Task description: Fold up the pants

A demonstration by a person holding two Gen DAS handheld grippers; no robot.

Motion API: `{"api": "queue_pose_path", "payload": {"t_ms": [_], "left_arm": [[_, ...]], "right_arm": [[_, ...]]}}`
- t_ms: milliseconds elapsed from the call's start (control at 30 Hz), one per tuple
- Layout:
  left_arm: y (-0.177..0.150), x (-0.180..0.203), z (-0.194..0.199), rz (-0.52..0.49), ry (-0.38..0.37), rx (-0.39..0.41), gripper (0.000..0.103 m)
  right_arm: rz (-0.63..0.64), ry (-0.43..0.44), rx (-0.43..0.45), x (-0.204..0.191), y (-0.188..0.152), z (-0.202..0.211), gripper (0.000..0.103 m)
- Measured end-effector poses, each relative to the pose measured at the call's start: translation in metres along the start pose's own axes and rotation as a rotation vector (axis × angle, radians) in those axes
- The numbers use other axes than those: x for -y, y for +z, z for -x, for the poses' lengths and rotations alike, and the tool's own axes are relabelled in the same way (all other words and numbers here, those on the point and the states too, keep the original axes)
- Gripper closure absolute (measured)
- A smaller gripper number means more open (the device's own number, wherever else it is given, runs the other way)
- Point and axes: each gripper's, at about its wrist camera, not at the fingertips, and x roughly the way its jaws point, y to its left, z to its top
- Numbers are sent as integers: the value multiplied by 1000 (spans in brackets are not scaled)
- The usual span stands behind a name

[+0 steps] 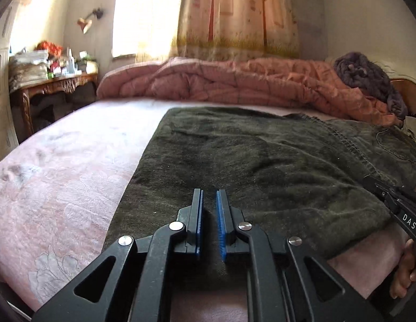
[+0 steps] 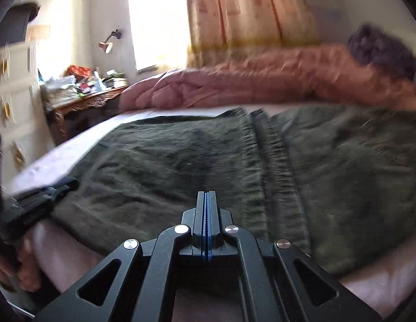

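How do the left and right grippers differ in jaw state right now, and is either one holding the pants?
The left gripper shows a narrow gap between its blue pads, with nothing between them; the right gripper has its pads pressed together, also on nothing visible. The left wrist view is fairly sharp, while the right wrist view is motion-blurred. Both point forward over the dark green pants spread on the pink bed, and neither grips fabric.

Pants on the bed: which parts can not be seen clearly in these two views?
- Pants: waist end cut off by the right edge, left wrist view.
- Near hem: hidden behind the left gripper.
- Fabric detail: motion-blurred, right wrist view, beyond the right gripper.
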Motion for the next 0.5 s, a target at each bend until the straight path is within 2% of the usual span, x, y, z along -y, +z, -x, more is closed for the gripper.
{"api": "queue_pose_path", "payload": {"t_ms": [67, 100, 167, 233, 267, 400, 500], "left_arm": [[-1, 1, 4, -1, 12, 33, 94], [1, -1, 7, 15, -4, 45, 94], [6, 0, 19, 47, -73, 90, 94], [12, 11, 31, 28, -113, 144, 94], [15, 18, 32, 16, -128, 146, 94], [21, 37, 12, 89, -260, 71, 94], [8, 45, 0, 132, -272, 12, 95]], "right_arm": [[34, -41, 40, -6, -4, 4, 103], [39, -51, 51, -8, -4, 6, 103], [6, -41, 82, -6, 2, 14, 103], [-24, -16, 127, -6, 8, 22, 103], [-35, 17, 141, -7, 12, 25, 103], [-66, 119, 140, -24, 23, 24, 103], [-141, 209, 99, -31, 24, 13, 103]]}}
